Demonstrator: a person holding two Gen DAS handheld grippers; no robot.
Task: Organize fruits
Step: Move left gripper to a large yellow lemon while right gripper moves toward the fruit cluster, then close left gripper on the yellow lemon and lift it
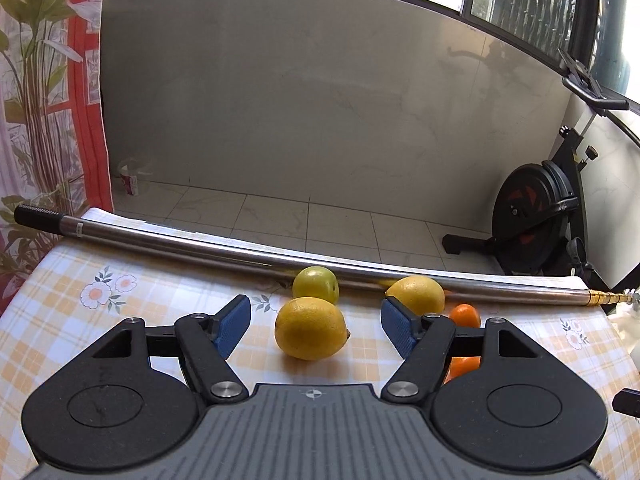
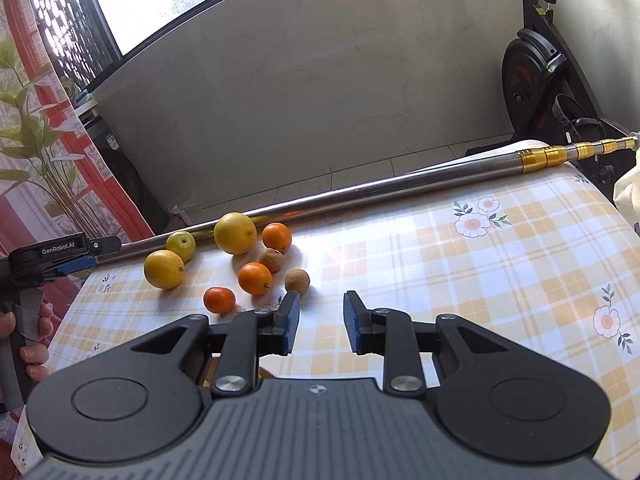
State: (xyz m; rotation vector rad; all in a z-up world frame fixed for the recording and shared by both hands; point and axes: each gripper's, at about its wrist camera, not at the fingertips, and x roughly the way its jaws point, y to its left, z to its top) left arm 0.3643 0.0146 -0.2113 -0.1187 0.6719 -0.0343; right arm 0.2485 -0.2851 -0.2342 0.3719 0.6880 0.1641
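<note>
left gripper (image 1: 316,322): jaws spread, near lemon (image 1: 311,328) lying loose between them | right gripper (image 2: 321,322): jaws drawn close, empty | fruits clustered beside metal pole (image 1: 240,250) on checked tablecloth (image 2: 500,280)
</note>
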